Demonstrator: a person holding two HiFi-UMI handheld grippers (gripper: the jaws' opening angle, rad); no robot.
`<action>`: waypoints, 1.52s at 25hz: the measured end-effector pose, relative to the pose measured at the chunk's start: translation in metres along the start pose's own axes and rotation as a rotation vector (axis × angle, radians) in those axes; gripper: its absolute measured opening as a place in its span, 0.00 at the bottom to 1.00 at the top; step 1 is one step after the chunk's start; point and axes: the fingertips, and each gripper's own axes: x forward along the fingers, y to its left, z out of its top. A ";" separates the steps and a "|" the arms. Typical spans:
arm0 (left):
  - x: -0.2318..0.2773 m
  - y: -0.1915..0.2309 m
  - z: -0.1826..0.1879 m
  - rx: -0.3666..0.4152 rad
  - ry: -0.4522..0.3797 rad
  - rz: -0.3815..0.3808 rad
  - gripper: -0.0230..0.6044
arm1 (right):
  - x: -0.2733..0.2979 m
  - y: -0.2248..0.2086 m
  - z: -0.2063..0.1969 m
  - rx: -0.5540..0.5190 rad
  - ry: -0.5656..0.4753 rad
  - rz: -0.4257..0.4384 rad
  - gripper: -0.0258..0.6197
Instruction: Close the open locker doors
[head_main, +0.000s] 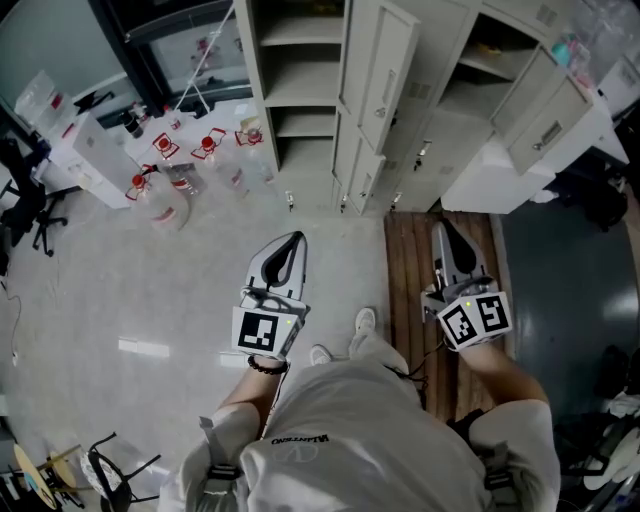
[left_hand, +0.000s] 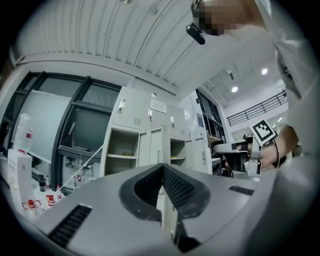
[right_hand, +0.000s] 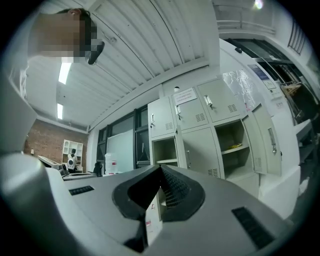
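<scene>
A bank of pale grey lockers (head_main: 400, 90) stands ahead of me. In the head view one door (head_main: 378, 70) hangs open in the middle and another door (head_main: 548, 118) stands open at the right; shelves show in the open left bay (head_main: 300, 80). My left gripper (head_main: 292, 240) is shut and empty, held over the floor short of the lockers. My right gripper (head_main: 441, 229) is also shut and empty, over the wooden strip. In the left gripper view the shut left gripper (left_hand: 162, 168) points at the lockers (left_hand: 150, 142). The right gripper (right_hand: 160, 169) faces an open compartment (right_hand: 232, 145) and its door (right_hand: 268, 138).
Several red-capped clear bottles (head_main: 165, 190) and white boxes (head_main: 95, 150) sit on the floor at the left. An office chair (head_main: 25, 205) is at the far left. A wooden floor strip (head_main: 410, 270) runs under my right side, dark floor (head_main: 560, 290) beyond it.
</scene>
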 end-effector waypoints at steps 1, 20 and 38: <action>0.004 -0.001 -0.001 0.001 -0.002 -0.003 0.04 | 0.004 -0.001 0.001 -0.004 -0.006 0.006 0.06; 0.163 -0.019 -0.034 0.035 0.041 0.012 0.04 | 0.111 -0.086 -0.017 0.039 -0.001 0.165 0.06; 0.292 -0.039 -0.090 0.104 0.145 0.144 0.04 | 0.187 -0.152 -0.044 0.085 0.042 0.333 0.06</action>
